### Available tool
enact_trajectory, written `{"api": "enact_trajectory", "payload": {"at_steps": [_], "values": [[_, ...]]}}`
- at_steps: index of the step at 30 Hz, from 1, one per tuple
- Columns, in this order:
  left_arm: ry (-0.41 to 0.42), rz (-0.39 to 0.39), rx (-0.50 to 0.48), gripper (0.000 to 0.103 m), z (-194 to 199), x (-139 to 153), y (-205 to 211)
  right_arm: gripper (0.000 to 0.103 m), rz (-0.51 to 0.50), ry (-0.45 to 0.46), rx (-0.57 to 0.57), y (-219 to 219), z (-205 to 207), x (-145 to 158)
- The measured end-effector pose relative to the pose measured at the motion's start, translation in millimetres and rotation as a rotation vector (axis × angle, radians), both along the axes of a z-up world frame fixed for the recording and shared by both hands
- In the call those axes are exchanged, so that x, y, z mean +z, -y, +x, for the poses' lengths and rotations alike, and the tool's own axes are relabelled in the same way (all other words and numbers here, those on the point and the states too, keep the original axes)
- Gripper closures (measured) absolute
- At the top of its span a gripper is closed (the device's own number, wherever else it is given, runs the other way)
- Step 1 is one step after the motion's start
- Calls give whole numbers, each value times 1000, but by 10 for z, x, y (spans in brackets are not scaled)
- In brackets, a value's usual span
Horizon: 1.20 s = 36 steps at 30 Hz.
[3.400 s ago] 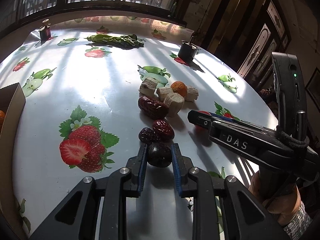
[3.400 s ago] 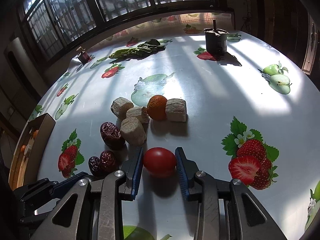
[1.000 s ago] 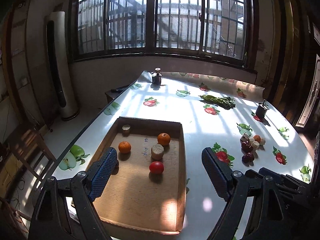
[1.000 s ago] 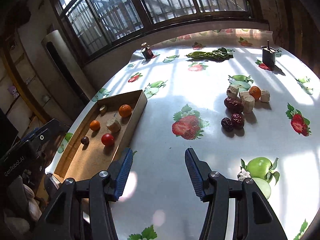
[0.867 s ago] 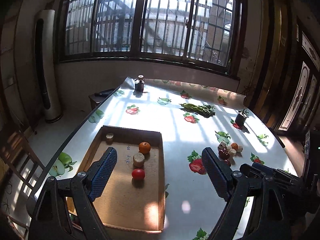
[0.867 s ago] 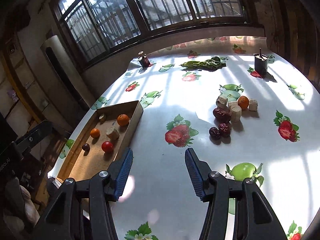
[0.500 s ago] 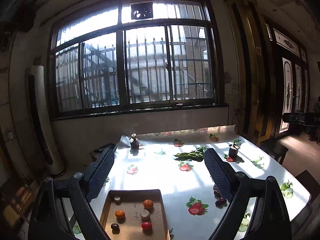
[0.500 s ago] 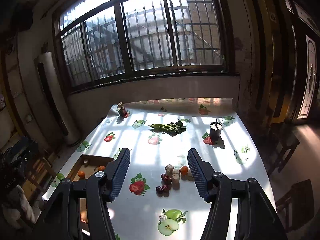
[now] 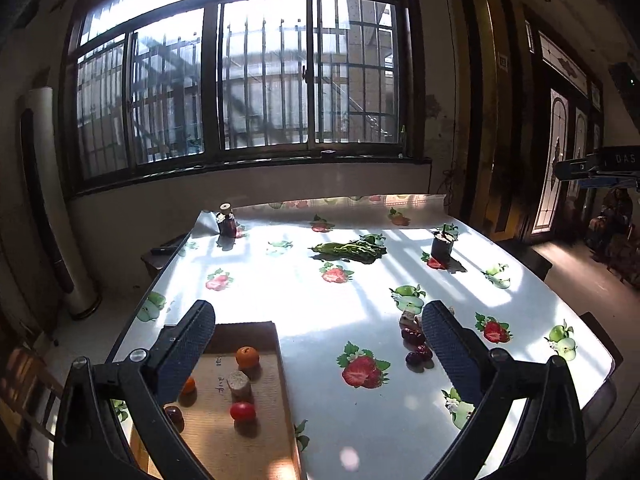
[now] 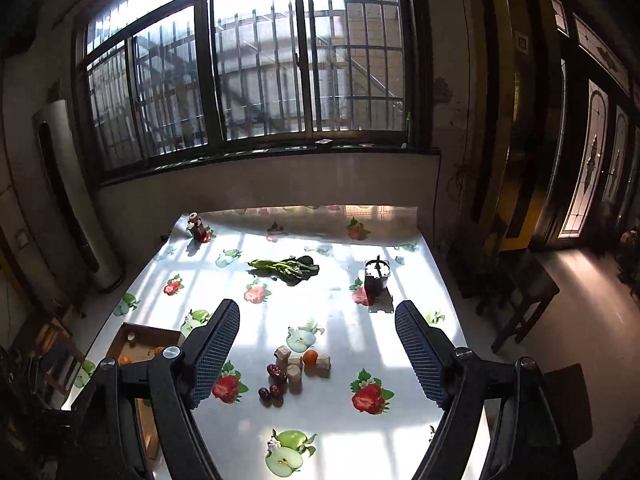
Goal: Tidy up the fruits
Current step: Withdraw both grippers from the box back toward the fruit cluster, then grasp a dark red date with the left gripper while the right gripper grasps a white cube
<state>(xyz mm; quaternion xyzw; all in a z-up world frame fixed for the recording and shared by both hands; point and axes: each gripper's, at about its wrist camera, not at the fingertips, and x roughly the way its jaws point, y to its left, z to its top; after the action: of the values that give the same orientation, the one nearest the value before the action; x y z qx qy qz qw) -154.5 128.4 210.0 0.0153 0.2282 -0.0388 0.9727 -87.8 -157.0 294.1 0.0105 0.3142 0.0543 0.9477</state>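
Both grippers are open, empty and raised high above the table. My left gripper (image 9: 320,344) looks down on a cardboard box (image 9: 280,364) holding a red tomato (image 9: 242,411), an orange (image 9: 247,357), a pale round chunk (image 9: 239,382), a small orange (image 9: 188,385) and a dark plum (image 9: 174,414). A pile of red dates (image 9: 416,350) lies right of the box. My right gripper (image 10: 318,348) looks down on the pile: dates (image 10: 276,374), pale chunks (image 10: 294,372) and an orange (image 10: 310,357). The box (image 10: 138,350) shows at the left.
The table (image 10: 340,320) has a fruit-print cloth. At its far side stand a small red bottle (image 10: 197,228), a bunch of green leaves (image 10: 286,267) and a dark pot (image 10: 376,276). A barred window fills the back wall. A chair (image 10: 528,292) stands right of the table.
Both grippers, earlier shut on a plum and a tomato, released them in the box, opened and drew up and back from the table. The view has widened further in the last half second.
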Motion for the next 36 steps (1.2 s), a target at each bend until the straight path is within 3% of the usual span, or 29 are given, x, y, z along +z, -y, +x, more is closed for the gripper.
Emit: {"api": "enact_trajectory", "payload": {"at_steps": [7,9,10,11,15,18,20,22,28,33,36], "values": [[-80,2,10,0,151,-252,121,19,129,-132,-12,360,578,-855],[-111,0,18,0,233,-360,144,29,178,-191,-9,421,780,-1157],[-132,-11,14,0,290,-415,153,44,206,-227,-6,432,873,-1314],[-153,-25,11,0,347,-473,175,50,244,-268,4,430,969,-1503],[-232,-68,-37,0,568,-758,373,51,324,-347,16,298,1184,-2116],[-274,-56,-96,7,676,-1006,621,51,307,-327,22,166,1258,-2415],[-331,-49,-149,28,760,-1196,794,51,301,-300,26,132,1299,-2555],[-380,-44,-185,38,863,-1367,946,51,313,-291,36,127,1344,-2659],[-407,-21,-182,39,1186,-1656,1142,51,320,-279,40,197,1450,-2759],[-443,-32,-187,39,1344,-1831,1158,52,295,-330,40,290,1538,-2892],[-438,-53,-203,39,1349,-1859,1122,54,218,-300,-73,444,1470,-2829]]}}
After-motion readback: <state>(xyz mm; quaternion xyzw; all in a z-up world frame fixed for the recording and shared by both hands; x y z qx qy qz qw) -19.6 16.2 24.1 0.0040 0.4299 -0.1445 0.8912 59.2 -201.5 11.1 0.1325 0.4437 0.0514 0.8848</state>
